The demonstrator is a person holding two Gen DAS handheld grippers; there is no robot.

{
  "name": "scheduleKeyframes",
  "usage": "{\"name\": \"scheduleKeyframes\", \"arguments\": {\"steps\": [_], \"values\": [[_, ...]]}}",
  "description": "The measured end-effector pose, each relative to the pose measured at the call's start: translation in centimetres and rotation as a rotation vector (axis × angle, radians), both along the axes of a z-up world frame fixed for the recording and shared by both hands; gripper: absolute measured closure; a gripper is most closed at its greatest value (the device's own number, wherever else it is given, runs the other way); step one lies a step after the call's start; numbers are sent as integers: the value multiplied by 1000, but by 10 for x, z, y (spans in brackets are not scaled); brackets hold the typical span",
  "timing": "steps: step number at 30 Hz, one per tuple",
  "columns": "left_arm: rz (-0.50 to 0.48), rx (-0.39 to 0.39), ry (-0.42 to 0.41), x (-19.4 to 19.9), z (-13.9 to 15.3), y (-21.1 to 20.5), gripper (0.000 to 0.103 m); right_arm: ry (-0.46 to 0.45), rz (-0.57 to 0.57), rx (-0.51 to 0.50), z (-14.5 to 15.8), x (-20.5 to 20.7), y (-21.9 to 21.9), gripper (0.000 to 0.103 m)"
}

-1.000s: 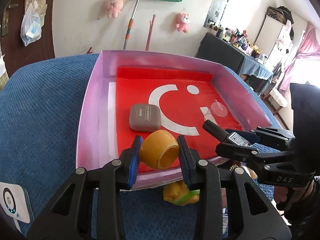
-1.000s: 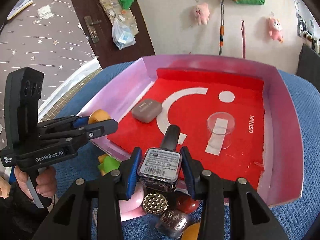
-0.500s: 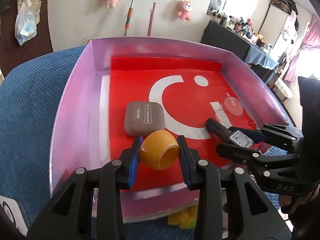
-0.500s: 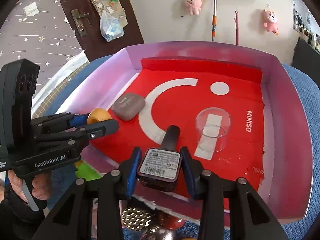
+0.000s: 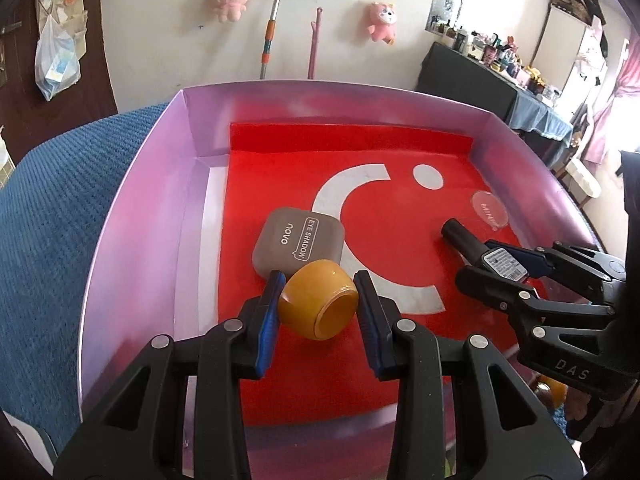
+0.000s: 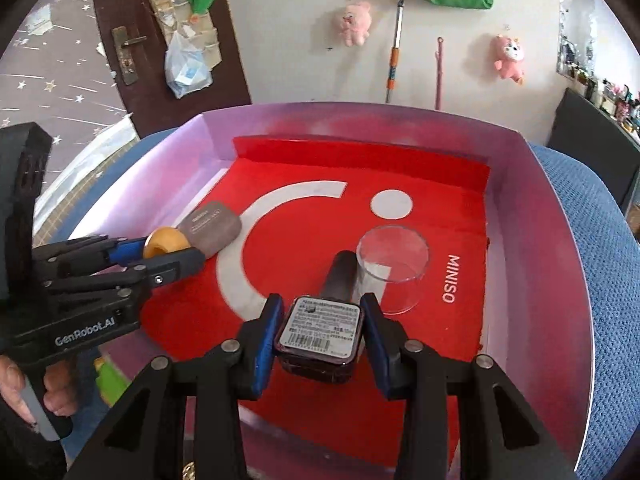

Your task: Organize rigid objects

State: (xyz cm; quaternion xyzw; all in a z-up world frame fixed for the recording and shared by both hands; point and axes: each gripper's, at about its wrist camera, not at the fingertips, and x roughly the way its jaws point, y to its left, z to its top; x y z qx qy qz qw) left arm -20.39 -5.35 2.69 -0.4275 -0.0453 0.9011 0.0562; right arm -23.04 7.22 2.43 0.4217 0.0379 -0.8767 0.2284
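Yellow cup (image 5: 318,306): glossy, sideways | left claw (image 5: 319,304) clamps it | right claw (image 6: 320,334) clamps dark bottle (image 6: 320,334)

The barcode label (image 6: 320,326) on the bottle (image 6: 320,354) is too blurred to read. The left tool's arm covers the grey case's (image 6: 214,230) near corner. The left hand (image 6: 36,400) is cut by the frame edge. Shelf clutter (image 5: 500,52) is too small to identify.
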Motion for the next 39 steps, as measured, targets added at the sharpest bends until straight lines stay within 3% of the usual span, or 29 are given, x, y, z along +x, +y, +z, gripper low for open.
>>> {"name": "scheduleKeyframes", "arguments": {"steps": [39], "values": [[6, -7, -23, -5, -7, 2, 69, -27, -38, 1, -3, -9, 3, 60]]}}
